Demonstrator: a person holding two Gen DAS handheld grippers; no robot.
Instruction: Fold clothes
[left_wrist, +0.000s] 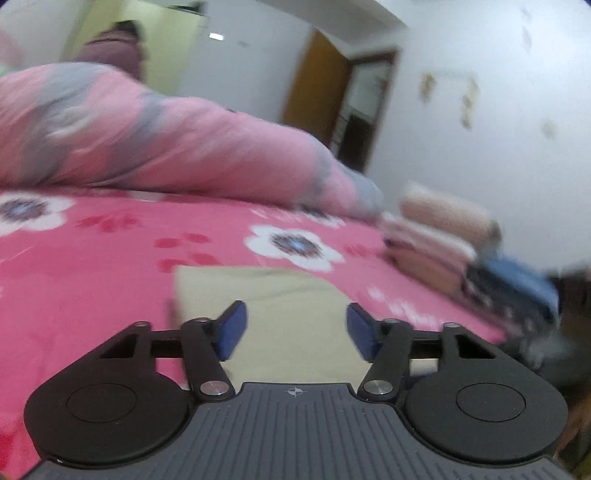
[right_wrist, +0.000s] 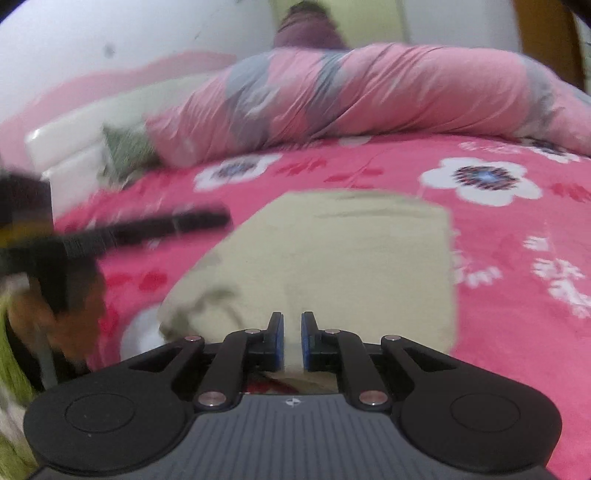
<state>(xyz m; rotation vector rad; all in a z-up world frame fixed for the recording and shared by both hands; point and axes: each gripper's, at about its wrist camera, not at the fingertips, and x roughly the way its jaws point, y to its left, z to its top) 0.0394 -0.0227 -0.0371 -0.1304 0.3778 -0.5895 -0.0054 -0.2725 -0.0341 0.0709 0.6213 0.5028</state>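
A cream folded garment (left_wrist: 266, 288) lies flat on the pink floral bedsheet (left_wrist: 92, 258). My left gripper (left_wrist: 296, 308) hovers over the garment's near part. Its blue pads (left_wrist: 232, 328) stand well apart with nothing between them. In the right wrist view the same cream garment (right_wrist: 351, 251) spreads ahead, rumpled at its near left corner. My right gripper (right_wrist: 292, 317) is over its near edge with the pads (right_wrist: 277, 343) almost together. A narrow slit shows between them, and only the cloth below is seen through it. The garment does not look lifted.
A bunched pink and grey quilt (left_wrist: 147, 129) lies across the far side of the bed. Folded clothes are stacked (left_wrist: 436, 243) at the right edge. A blurred black bar (right_wrist: 166, 225) crosses the sheet at left, near a white headboard (right_wrist: 74, 147). A person in purple (left_wrist: 114, 48) stands behind.
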